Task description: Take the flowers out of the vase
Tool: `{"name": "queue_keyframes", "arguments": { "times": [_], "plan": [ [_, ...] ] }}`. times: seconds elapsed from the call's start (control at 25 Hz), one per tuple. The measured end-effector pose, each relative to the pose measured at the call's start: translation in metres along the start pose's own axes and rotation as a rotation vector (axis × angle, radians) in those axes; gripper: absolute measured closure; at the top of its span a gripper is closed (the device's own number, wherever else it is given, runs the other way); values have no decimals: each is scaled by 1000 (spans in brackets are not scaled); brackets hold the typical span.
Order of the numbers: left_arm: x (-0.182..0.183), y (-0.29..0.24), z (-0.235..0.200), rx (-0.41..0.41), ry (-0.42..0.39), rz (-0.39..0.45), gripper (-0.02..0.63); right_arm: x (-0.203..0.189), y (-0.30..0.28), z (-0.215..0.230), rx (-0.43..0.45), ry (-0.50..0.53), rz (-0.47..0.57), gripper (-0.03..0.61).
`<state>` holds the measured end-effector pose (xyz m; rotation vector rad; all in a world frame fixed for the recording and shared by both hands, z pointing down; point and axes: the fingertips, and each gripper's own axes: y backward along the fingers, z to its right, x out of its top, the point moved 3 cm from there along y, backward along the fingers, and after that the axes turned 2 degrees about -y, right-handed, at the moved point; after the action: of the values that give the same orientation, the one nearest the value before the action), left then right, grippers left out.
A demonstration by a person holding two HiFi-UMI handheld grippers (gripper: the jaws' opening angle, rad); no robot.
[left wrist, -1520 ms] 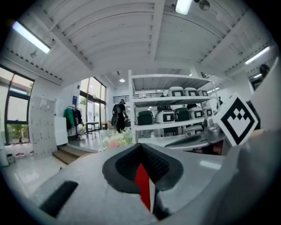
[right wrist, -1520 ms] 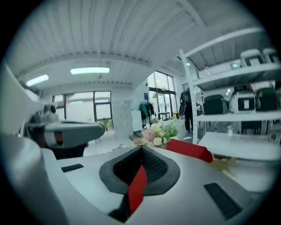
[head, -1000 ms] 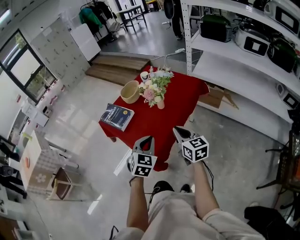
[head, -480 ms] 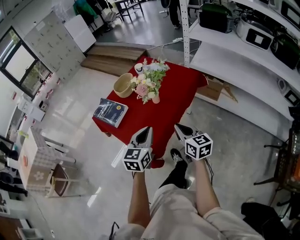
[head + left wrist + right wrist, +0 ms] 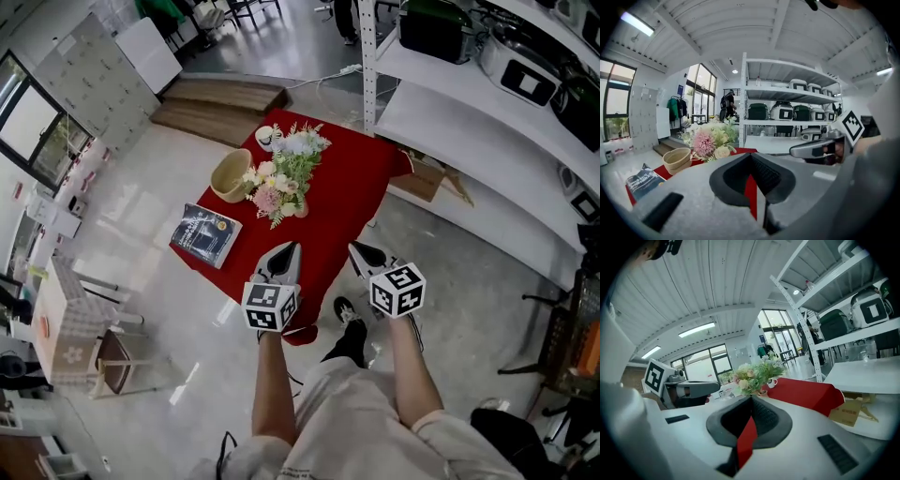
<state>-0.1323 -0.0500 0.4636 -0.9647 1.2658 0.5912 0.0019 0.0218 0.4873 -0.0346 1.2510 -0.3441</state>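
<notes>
Red-clothed table (image 5: pixel 352 202) stands beside white metal shelving (image 5: pixel 450 103). Pink-and-white flowers (image 5: pixel 279 173) sit in the small pink vase (image 5: pixel 299 210) mid-table, and none has been removed. Left gripper (image 5: pixel 286 251) and right gripper (image 5: pixel 361 251) are both pressed together and empty at the near corner. Beige bowl (image 5: pixel 230 174) and dark blue book (image 5: pixel 204 234) crowd the left edge, so the right side offers freer approach.

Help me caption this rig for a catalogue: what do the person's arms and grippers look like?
The left gripper and right gripper are pale grey tapered shells with black ribbed pads lining the fingers. Each carries a white cube with black square markers. The forearms are bare below a short beige sleeve.
</notes>
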Motion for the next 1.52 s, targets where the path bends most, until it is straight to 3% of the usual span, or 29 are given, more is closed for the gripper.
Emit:
{"name": "queue_keyframes", "arguments": {
  "times": [0.24, 0.48, 0.68, 1.08, 1.32, 1.52],
  "plan": [
    [4, -34, -67, 121, 23, -9, 606, 23, -34, 49, 8, -17, 9, 572],
    [-3, -35, -127, 223, 58, 12, 606, 17, -104, 61, 65, 85, -119, 572],
    [-11, -31, -162, 305, 104, 85, 606, 7, -161, 60, 148, 222, -217, 572],
    [-26, -23, -160, 402, 128, 17, 606, 4, -218, 84, 252, 172, -296, 571],
    [-40, -16, -154, 563, 195, 15, 606, -6, -247, 94, 366, 212, -373, 571],
    [-36, -15, -131, 689, 214, -25, 606, 4, -255, 120, 403, 218, -404, 571]
  ]
}}
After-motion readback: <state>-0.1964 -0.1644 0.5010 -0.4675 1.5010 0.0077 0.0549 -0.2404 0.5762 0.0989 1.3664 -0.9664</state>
